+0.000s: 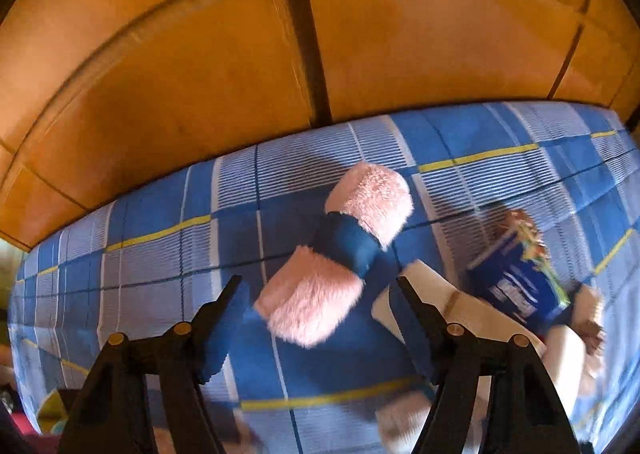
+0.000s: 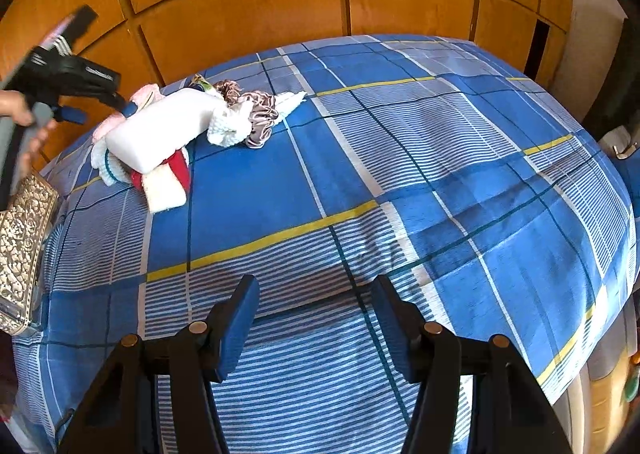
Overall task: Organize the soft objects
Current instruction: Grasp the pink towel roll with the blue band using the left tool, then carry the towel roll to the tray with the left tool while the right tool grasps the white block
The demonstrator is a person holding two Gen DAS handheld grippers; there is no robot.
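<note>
A bed (image 2: 400, 182) carries everything, covered by a blue sheet checked with white stripes and thin yellow lines. Wooden cupboard doors (image 2: 280, 6) stand close behind its far edge. All the soft things lie bunched in the far left corner. A white pillow-like block (image 2: 160, 126) lies across a red and white cloth (image 2: 172, 178). Just beside it are a knitted white piece (image 2: 228, 126), a shiny brown scrunchie (image 2: 262, 114) and a white cloth (image 2: 290, 100), touching one another. A fluffy pink piece with a dark blue band (image 1: 344, 250) lies at the back of the bunch. The rest of the sheet is flat, with light creases on the right.
</note>
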